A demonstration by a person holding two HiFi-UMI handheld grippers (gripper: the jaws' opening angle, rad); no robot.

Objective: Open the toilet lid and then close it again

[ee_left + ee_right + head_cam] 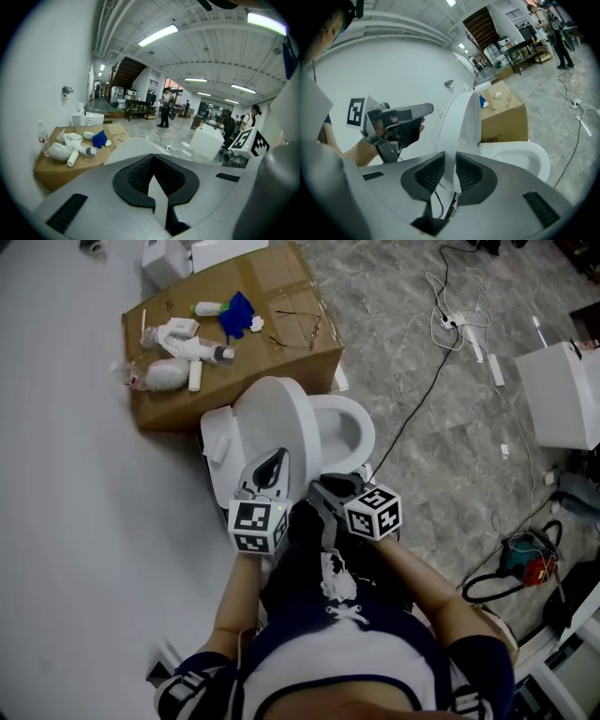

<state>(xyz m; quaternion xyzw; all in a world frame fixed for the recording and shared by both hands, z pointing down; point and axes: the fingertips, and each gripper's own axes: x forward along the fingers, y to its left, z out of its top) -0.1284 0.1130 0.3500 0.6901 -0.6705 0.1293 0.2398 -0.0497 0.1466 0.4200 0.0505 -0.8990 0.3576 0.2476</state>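
- Two tools work at the toilet: the right tool [450, 171] pinches the edge of the raised toilet lid [278, 418].
- Beside it, the left tool [154, 178] is pressed together, seemingly holding nothing.
- Nearly upright, the lid stands over the bowl [354, 427], with a cardboard box [234, 343] behind.

- The left gripper [152, 164] is pinched fully closed with nothing between its jaws, and it tilts downward.
- The right gripper [451, 161] rides just beside it, jaws narrowly apart and clamped on the edge of the toilet lid [459, 117].
- The left forearm [230, 606] and the right forearm [436, 592] both reach forward from the body.
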